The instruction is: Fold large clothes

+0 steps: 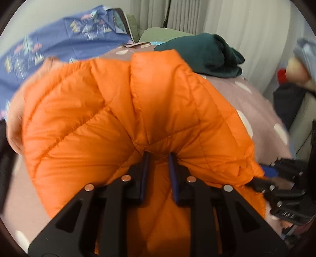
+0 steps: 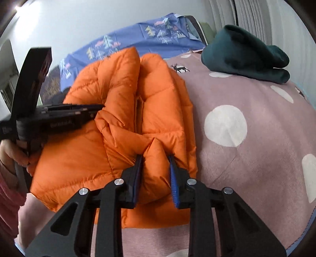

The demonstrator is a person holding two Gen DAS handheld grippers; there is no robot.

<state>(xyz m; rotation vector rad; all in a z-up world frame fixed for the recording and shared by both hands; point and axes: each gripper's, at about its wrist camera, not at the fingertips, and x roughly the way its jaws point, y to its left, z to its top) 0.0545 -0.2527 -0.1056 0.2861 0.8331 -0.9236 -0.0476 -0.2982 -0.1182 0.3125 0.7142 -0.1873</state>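
Note:
An orange puffer jacket (image 1: pixel 110 118) lies bunched on the pink bedspread (image 1: pixel 262 110). My left gripper (image 1: pixel 159 156) is shut on a pinch of the jacket's fabric, which bulges around its blue-padded fingers. In the right wrist view the jacket (image 2: pixel 138 110) is partly folded, with one side lying over the other. My right gripper (image 2: pixel 155 158) is shut on a fold of the jacket at its near edge. The left gripper (image 2: pixel 98 107) reaches into the jacket from the left in that view. The right gripper (image 1: pixel 260 179) shows at the jacket's right edge in the left wrist view.
A folded dark green garment (image 2: pixel 246 55) lies at the far right of the bed; it also shows in the left wrist view (image 1: pixel 207 55). A blue patterned quilt (image 2: pixel 138 37) lies along the far side. The bedspread (image 2: pixel 246 158) has white dots. Curtains (image 1: pixel 227 17) hang behind.

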